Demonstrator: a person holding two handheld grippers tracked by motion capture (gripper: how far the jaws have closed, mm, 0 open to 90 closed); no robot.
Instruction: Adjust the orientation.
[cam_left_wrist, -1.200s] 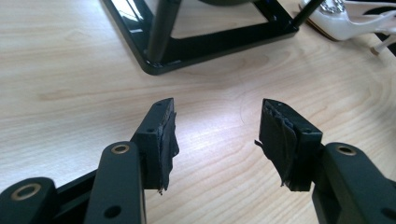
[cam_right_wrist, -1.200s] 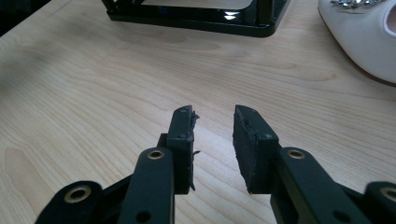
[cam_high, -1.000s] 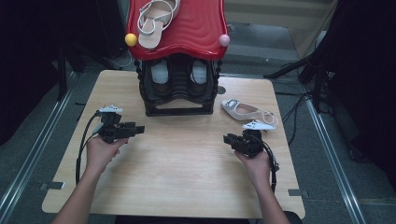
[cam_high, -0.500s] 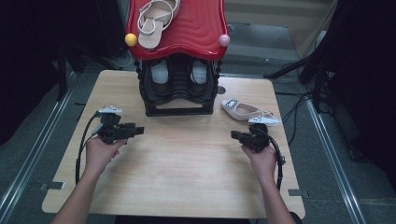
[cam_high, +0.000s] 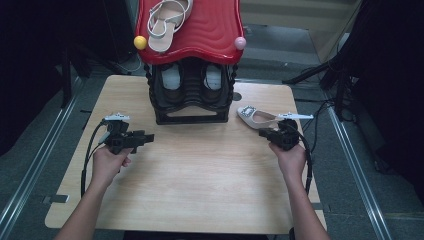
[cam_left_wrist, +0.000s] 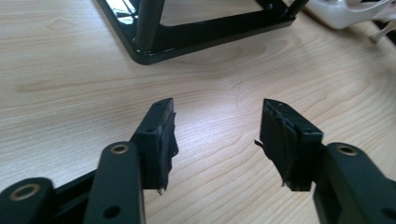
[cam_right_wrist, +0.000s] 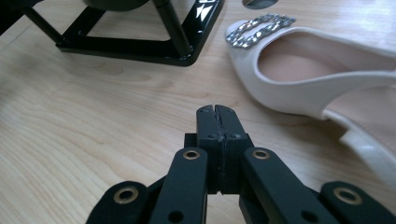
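Note:
A white slingback shoe (cam_high: 257, 118) with a jewelled buckle lies on the wooden table (cam_high: 200, 170), to the right of a black shoe rack (cam_high: 191, 95). My right gripper (cam_high: 264, 133) hovers just in front of that shoe (cam_right_wrist: 317, 84), jaws pressed together with nothing between them (cam_right_wrist: 217, 122). My left gripper (cam_high: 148, 137) sits at the table's left side, pointing right, jaws apart over bare wood (cam_left_wrist: 215, 135). The rack's base bar (cam_left_wrist: 187, 39) lies ahead of it. A beige sandal (cam_high: 167, 20) rests on the rack's red top (cam_high: 200, 30).
Two white shoes (cam_high: 192, 77) stand inside the rack. A yellow ball (cam_high: 140, 42) and a pink ball (cam_high: 240, 43) mark the red top's corners. A small round hole (cam_high: 237, 96) sits in the table near the rack. Black cables (cam_high: 310, 165) trail from both grippers.
My right gripper has moved forward and rightward, up to the white shoe. The left gripper has barely shifted.

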